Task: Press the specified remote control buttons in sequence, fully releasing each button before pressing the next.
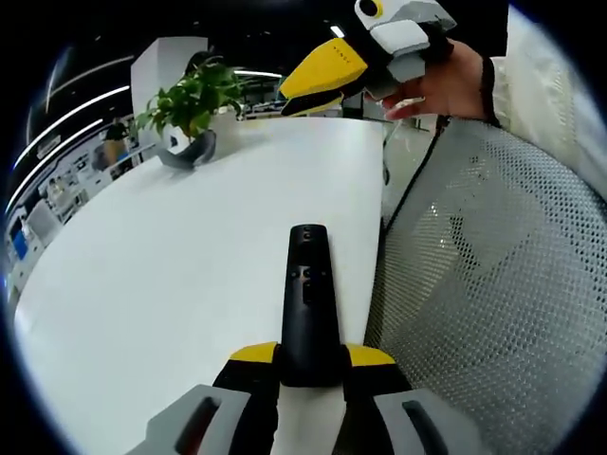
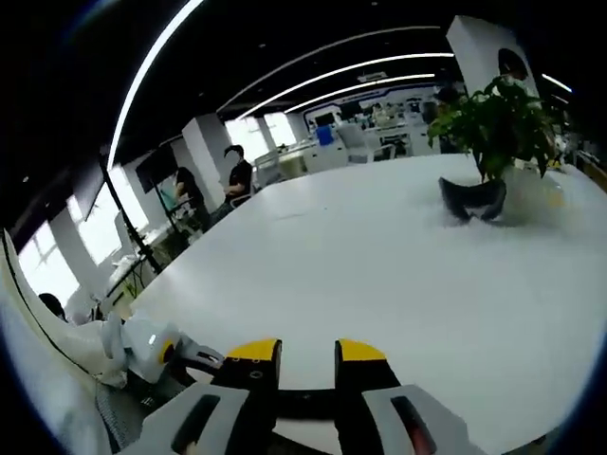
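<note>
A slim black remote control (image 1: 308,294) with small buttons near its far end points away from me over the white table (image 1: 190,284). My left gripper (image 1: 311,355) is shut on its near end, a yellow-tipped jaw on each side. My right gripper (image 1: 327,74) hangs in the air beyond the remote, held by a hand (image 1: 446,85), well apart from the buttons. In the right gripper view my right gripper (image 2: 308,353) has its jaws a narrow gap apart over the white table (image 2: 379,275), with nothing between them.
A potted green plant (image 1: 194,100) in a dark holder stands at the table's far side, also the plant (image 2: 488,118) at the right of the right gripper view. The person's mesh clothing (image 1: 493,284) lines the table's right edge. People (image 2: 237,175) sit at distant desks.
</note>
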`<state>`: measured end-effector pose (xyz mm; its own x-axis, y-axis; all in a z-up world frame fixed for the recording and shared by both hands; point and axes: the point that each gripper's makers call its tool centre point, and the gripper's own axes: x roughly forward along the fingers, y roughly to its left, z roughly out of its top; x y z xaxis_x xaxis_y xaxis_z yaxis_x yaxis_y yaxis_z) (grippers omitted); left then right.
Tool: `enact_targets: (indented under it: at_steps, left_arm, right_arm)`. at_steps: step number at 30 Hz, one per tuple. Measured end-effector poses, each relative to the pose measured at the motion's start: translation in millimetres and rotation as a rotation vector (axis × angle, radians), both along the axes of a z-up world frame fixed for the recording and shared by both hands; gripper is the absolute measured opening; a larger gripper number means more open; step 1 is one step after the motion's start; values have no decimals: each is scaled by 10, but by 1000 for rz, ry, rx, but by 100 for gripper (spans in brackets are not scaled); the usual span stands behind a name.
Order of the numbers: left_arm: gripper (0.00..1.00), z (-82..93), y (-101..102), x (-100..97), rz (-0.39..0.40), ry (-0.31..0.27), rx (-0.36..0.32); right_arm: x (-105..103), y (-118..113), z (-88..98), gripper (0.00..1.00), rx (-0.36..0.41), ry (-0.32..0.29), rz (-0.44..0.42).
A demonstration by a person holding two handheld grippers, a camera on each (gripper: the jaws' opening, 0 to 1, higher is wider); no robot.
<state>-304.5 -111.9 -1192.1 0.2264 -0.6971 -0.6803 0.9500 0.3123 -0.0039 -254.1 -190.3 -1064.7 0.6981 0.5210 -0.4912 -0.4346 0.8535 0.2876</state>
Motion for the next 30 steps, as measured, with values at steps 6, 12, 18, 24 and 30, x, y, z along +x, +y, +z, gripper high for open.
enact_targets:
  at_steps: [6,12,18,24,30]
  left_arm:
    - [25,-2,-2,-1,-2,-1,-4]
    - [25,-7,0,-1,-12,1,3]
    - [24,-7,3,7,-21,7,27]
    - [24,-15,40,36,-35,13,35]
    - [23,-12,55,69,-56,15,45]
  right_arm:
    - [127,-141,138,56,-99,-154,-74]
    - [225,-352,136,69,-93,-187,-173]
    - [256,-477,198,69,-128,-236,-235]
    - [267,-442,182,76,-151,-242,-226]
    - [276,-402,130,90,-195,-235,-207]
